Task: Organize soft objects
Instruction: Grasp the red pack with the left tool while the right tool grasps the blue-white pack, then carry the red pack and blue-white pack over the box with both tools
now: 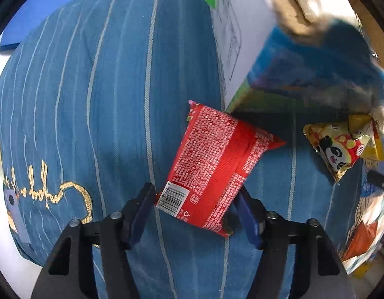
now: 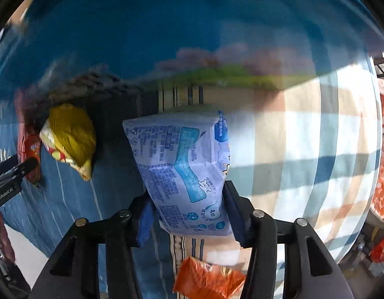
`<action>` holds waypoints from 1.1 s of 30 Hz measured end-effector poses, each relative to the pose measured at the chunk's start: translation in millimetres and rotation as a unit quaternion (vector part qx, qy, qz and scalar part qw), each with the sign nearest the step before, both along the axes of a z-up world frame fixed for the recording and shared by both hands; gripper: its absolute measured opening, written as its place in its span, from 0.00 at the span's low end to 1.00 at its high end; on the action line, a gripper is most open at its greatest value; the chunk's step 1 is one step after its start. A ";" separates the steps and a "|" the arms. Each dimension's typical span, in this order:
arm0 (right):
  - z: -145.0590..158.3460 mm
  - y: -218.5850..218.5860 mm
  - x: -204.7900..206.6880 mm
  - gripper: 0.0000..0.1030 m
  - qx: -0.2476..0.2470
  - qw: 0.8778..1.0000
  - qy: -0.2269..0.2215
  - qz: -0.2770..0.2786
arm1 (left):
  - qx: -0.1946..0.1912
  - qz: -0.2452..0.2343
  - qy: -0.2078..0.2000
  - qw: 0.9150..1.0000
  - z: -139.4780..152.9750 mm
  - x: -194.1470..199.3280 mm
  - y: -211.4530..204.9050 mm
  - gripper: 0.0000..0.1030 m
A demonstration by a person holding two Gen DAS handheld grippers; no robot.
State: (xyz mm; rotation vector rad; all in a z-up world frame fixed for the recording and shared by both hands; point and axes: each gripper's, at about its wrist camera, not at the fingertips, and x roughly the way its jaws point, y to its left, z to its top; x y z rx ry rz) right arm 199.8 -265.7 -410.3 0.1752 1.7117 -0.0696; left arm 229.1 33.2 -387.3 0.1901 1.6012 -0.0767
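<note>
left gripper (image 1: 194, 210): jaws closed on the red packet (image 1: 214, 167), pads clamped on both sides of its barcode end; rest of packet sticks out toward 1 o'clock over the blue striped cushion (image 1: 92, 99).
right gripper (image 2: 189, 211): jaws closed on the pale blue tissue pack (image 2: 184, 167), pads on both sides of its lower half; pack upright, leaning a bit toward 11.
yellow panda packet (image 1: 341, 147): on the cushion at 3 o'clock of the red packet, apart from it.
picture box (image 1: 291, 62): blue and green, at 1 o'clock, corner just above the red packet.
orange packet (image 2: 207, 279): 6 o'clock, below the tissue pack.
checked cushion (image 2: 316, 149): 3 o'clock, right wrist view.
count: 4 packets, 2 cushions, 1 box.
</note>
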 end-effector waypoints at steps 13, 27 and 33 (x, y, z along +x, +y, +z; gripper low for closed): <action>1.7 5.2 -44.5 0.49 -0.011 0.999 0.033 0.021 | -0.040 0.094 0.032 0.994 -2.1 -74.1 -4.0 0.55; -0.9 21.3 -51.7 0.39 -0.022 0.999 0.020 0.016 | -0.016 0.088 -0.006 0.996 8.4 -80.5 -34.5 0.43; 30.2 45.2 -64.0 0.35 -0.022 0.999 -0.003 0.028 | -0.024 0.078 -0.054 0.995 45.5 -106.9 -52.4 0.42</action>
